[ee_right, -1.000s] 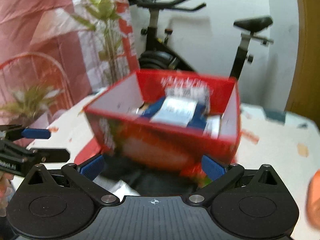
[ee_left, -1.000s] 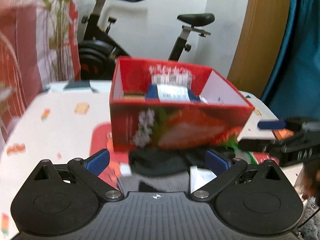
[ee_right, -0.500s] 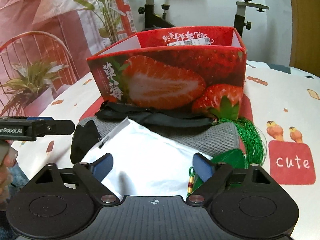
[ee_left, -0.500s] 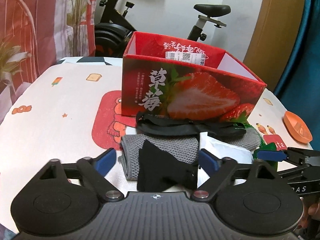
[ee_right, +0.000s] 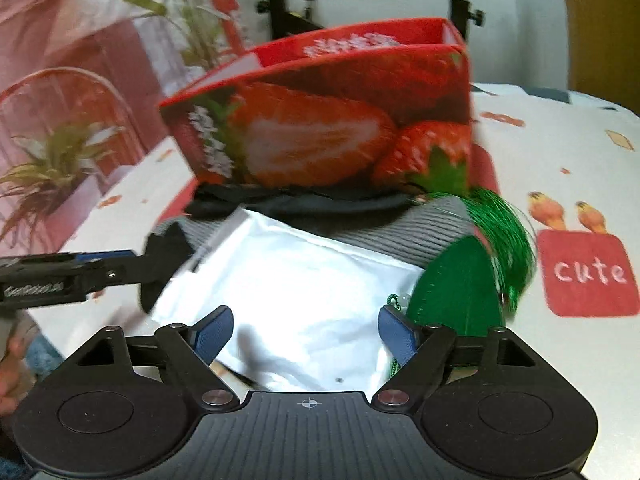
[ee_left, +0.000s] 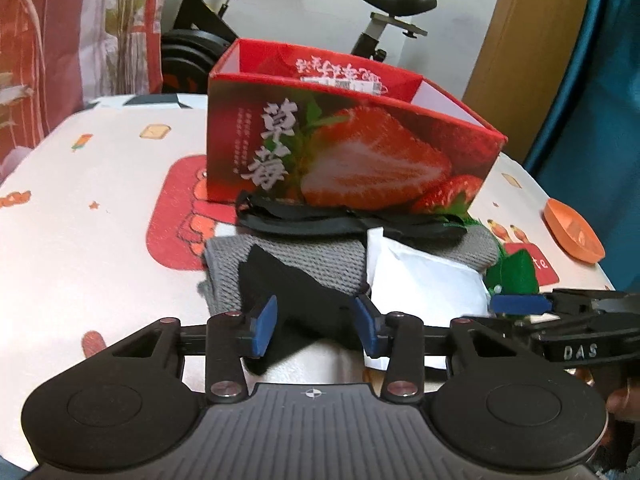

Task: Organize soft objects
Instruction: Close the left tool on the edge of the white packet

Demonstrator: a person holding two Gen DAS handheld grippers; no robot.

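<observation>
Both claws have been lowered vs. a sec ago. Left claw (ee_left: 316,322) has just been closing, black cloth (ee_left: 296,300) between its pads, contact unclear. Right claw (ee_right: 306,334) was narrowed, open over white pouch (ee_right: 304,292). Pile is seen on table (ee_left: 100,208) before strawberry box (ee_left: 348,148).

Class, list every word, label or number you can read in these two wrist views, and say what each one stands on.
"草莓": front of the red box.
"cute": red patch on the tablecloth.
"DAS": side of the right gripper, seen from the left wrist.
White print and a barcode label inside the box's back wall: too blurred to read.
Small white column text beside "草莓": too small.
White lettering on the left gripper, seen from the right wrist: blurred.
</observation>
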